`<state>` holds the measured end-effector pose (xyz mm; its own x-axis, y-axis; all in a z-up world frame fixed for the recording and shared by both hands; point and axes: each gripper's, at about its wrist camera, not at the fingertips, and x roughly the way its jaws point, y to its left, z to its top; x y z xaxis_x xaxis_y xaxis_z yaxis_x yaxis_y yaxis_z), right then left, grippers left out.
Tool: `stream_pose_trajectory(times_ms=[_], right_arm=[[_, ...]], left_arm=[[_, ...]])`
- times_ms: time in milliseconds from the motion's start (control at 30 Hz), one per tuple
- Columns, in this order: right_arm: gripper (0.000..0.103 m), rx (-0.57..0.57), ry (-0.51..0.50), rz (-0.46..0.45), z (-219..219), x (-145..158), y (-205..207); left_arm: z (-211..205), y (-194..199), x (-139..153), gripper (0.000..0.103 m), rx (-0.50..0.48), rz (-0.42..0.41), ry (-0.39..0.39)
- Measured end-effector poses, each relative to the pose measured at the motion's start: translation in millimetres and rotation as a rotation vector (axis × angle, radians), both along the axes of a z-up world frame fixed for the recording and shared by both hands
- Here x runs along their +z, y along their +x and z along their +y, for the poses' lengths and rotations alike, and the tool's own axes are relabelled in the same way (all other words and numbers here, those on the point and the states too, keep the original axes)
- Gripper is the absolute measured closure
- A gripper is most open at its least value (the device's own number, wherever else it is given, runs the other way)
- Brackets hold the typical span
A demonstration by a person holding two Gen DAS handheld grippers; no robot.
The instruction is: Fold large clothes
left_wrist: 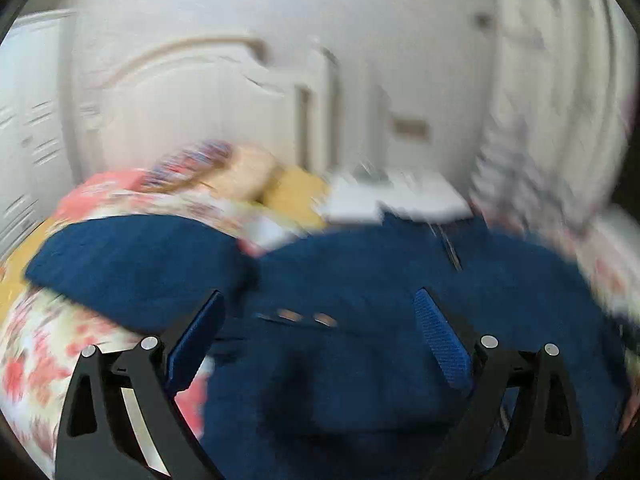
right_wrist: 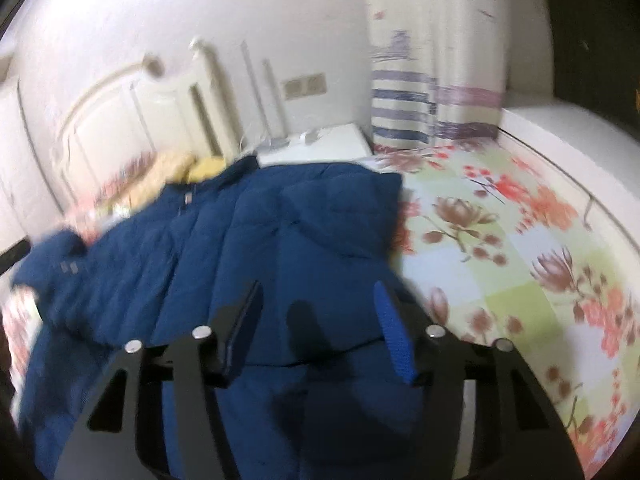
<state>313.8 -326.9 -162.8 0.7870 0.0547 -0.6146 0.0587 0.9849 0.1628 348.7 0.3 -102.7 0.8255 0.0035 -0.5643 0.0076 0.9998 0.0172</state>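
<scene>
Tongs (left_wrist: 320, 336) (right_wrist: 316, 320) agape — over jkt (right_wrist: 248, 232)

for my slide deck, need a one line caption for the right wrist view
Open right gripper above a navy padded jacket spread on a floral bedsheet.

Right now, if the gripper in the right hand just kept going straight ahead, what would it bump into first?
Most likely the blue jacket. The right gripper is open and points across the jacket spread on the floral bedspread, toward the white headboard. The picture is blurred, so the gripper's height above the fabric is unclear.
</scene>
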Motion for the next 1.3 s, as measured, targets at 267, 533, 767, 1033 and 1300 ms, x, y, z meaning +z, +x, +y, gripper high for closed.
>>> stream_pose_trajectory(times_ms=[267,533,767,1033,1300], right_arm=[[0.049,0.109,-0.168,0.216,23.0,1.7,36.7],[0.048,-0.014,-0.126,0.206,-0.1,9.9,136.0],[0.044,-0.101,-0.074,0.237,16.5,8.6,150.9],[0.017,0.076,-0.270,0.293,105.6,-11.7,164.7],[0.019,0.207,-0.312,0.183,154.9,19.5,88.3]], left_arm=[[9.5,40.8,-85.3,0.010,-0.072,0.269,0.025],[-1.7,41.0,-87.4,0.005,-0.063,0.294,0.090],[-2.0,41.3,-90.1,0.005,-0.065,0.300,0.089],[-1.4,42.0,-90.4,0.005,-0.066,0.297,0.085],[-1.3,42.3,-90.4,0.005,-0.066,0.297,0.082]])
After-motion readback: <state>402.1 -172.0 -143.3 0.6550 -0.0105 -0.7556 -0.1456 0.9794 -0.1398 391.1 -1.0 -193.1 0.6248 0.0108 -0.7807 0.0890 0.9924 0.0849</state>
